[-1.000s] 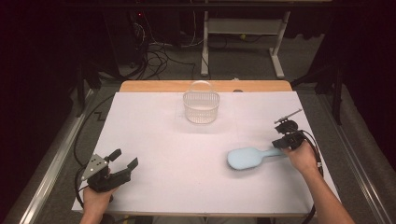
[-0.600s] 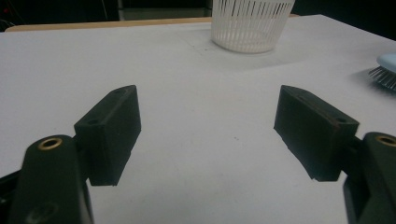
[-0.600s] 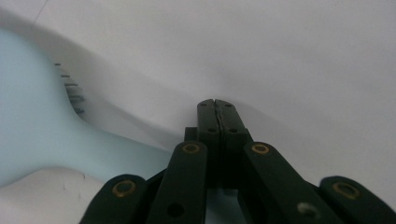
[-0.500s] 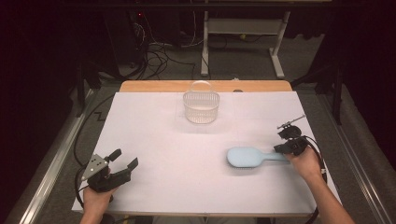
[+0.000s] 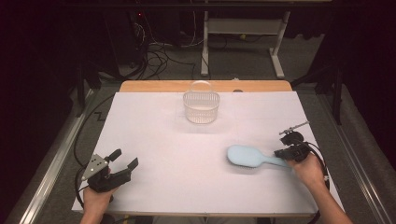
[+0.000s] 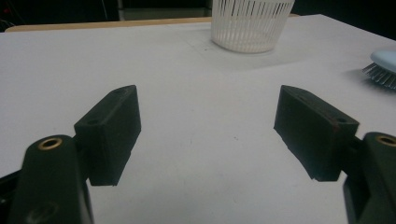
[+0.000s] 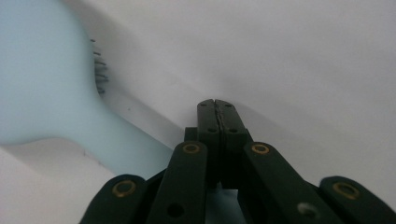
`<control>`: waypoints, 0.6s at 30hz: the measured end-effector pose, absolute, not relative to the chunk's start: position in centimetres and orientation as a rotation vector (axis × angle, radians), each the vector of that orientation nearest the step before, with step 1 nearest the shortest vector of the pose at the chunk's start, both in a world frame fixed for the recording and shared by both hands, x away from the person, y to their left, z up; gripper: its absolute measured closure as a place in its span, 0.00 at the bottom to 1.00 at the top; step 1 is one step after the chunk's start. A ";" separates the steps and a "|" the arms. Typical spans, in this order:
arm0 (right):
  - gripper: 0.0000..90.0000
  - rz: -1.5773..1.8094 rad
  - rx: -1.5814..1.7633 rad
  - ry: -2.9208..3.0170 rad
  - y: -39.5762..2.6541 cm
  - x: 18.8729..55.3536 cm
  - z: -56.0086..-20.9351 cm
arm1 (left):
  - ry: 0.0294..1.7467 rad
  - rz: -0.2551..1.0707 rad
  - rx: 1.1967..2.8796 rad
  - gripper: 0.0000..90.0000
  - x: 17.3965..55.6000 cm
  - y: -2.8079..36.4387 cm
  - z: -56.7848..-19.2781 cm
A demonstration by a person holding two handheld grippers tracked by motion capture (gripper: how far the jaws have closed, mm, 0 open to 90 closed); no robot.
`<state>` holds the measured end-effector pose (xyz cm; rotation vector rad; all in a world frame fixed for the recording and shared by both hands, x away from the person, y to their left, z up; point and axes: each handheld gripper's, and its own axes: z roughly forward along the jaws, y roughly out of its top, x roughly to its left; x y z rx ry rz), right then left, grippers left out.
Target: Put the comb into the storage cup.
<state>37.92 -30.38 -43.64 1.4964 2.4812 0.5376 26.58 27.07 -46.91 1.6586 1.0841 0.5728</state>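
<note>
My right tongs are clamped fully together beside the handle of the pale blue hairbrush, which lies bristles-down at the lower right of the white worktop. My left tongs gape wide at lower left, gripping nothing.

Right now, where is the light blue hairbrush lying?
In the high view the hairbrush lies on the white table, right of centre, bristles down, with its handle toward the right gripper and the white basket farther back.

Bright tabletop, dark surroundings, soft close-ups.
</note>
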 end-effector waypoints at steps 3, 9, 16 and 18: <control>1.00 0.556 1.488 2.484 -30.4 37.5 -43.7 | 1.084 0.573 1.658 0.25 26.6 27.1 -46.9; 1.00 0.588 1.493 2.486 -30.3 36.8 -43.7 | 1.085 0.571 1.658 0.25 26.6 27.0 -46.9; 1.00 0.610 1.481 2.491 -30.1 36.1 -43.7 | 1.088 0.568 1.656 0.25 26.6 27.1 -46.9; 1.00 0.611 1.476 2.495 -30.1 36.0 -43.6 | 1.088 0.568 1.655 0.25 26.6 27.1 -46.9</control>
